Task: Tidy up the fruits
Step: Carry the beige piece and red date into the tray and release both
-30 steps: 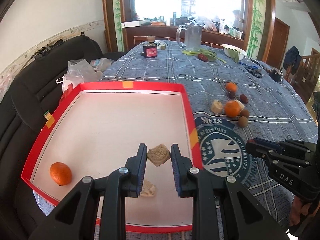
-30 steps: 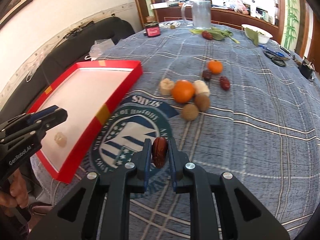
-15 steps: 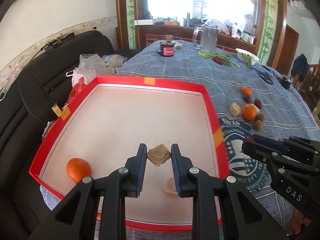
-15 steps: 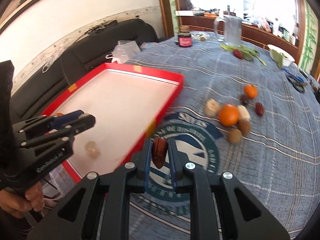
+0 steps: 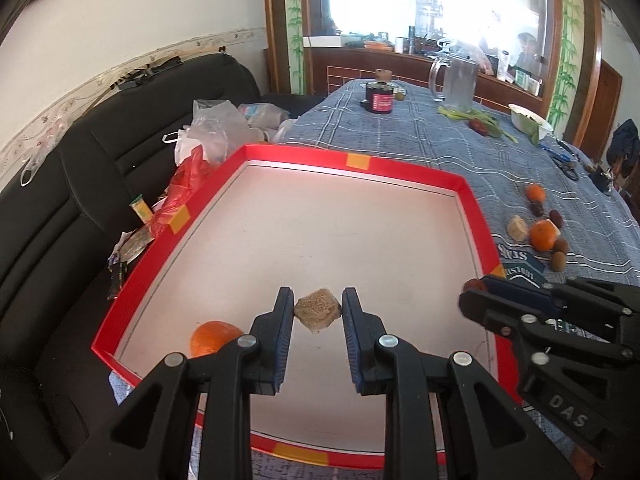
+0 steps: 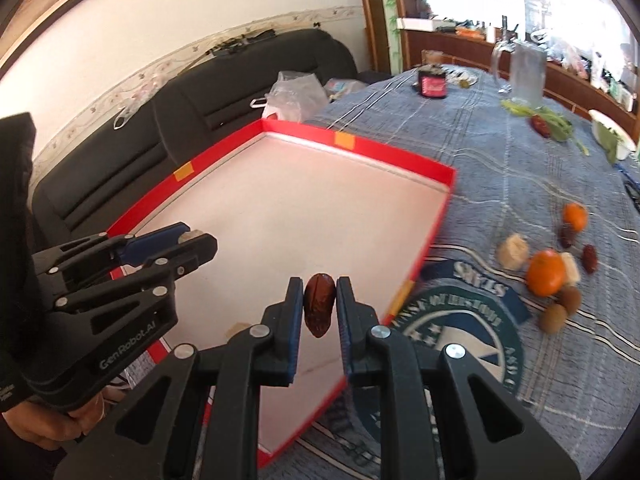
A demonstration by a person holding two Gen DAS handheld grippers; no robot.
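Red tray (image 5: 472, 204) lies directly below both loads: our left hand-held gripper (image 5: 318, 312) pinches a tan chunk (image 5: 318, 309), our right hand-held gripper (image 6: 319, 306) clamps a date (image 6: 318, 304), long axis upright, near the tray's right wall.

The tray (image 5: 472, 216) had a red rim with orange tape patches and a pale pinkish floor. The cloth (image 5: 420, 136) was blue-grey with white check lines and a green-white round emblem. The orange (image 5: 214, 338) at lower left was bright orange. The date (image 6: 319, 305) was dark brown. The sofa (image 5: 80, 184) was black.
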